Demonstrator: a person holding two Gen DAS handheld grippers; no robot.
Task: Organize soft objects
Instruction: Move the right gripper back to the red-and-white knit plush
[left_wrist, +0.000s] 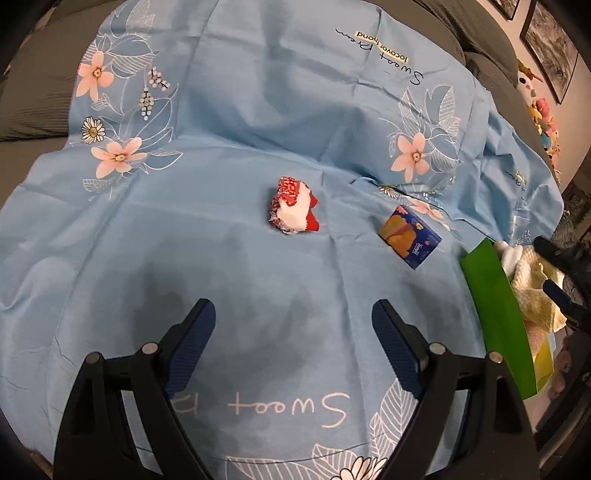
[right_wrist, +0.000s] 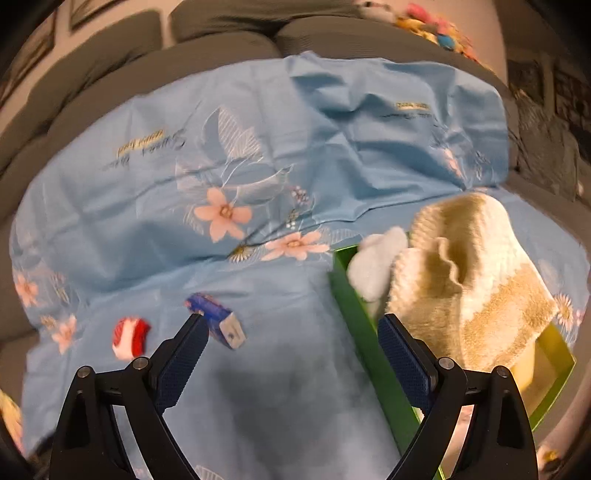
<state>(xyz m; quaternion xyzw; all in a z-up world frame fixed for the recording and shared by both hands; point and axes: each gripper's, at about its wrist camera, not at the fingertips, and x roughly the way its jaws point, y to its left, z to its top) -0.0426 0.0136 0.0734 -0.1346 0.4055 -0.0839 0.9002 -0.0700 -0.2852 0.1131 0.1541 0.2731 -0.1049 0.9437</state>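
A crumpled red and white cloth (left_wrist: 293, 205) lies on the blue floral sheet (left_wrist: 221, 258), ahead of my open, empty left gripper (left_wrist: 293, 317). A blue tissue pack (left_wrist: 410, 236) lies to its right. A green box (left_wrist: 496, 314) at the right edge holds a cream knitted towel (left_wrist: 537, 291) and a white soft item (left_wrist: 511, 254). In the right wrist view, my right gripper (right_wrist: 291, 326) is open and empty at the green box's (right_wrist: 365, 343) left wall. The cream towel (right_wrist: 469, 280) drapes over the box beside the white soft item (right_wrist: 375, 264). The tissue pack (right_wrist: 218, 319) and the red and white cloth (right_wrist: 130, 336) lie left.
Grey sofa cushions (right_wrist: 229, 33) rise behind the sheet. Colourful plush toys (left_wrist: 543, 114) and framed pictures (left_wrist: 550, 51) are on the far right. The right gripper's black body (left_wrist: 569, 273) shows over the box in the left wrist view.
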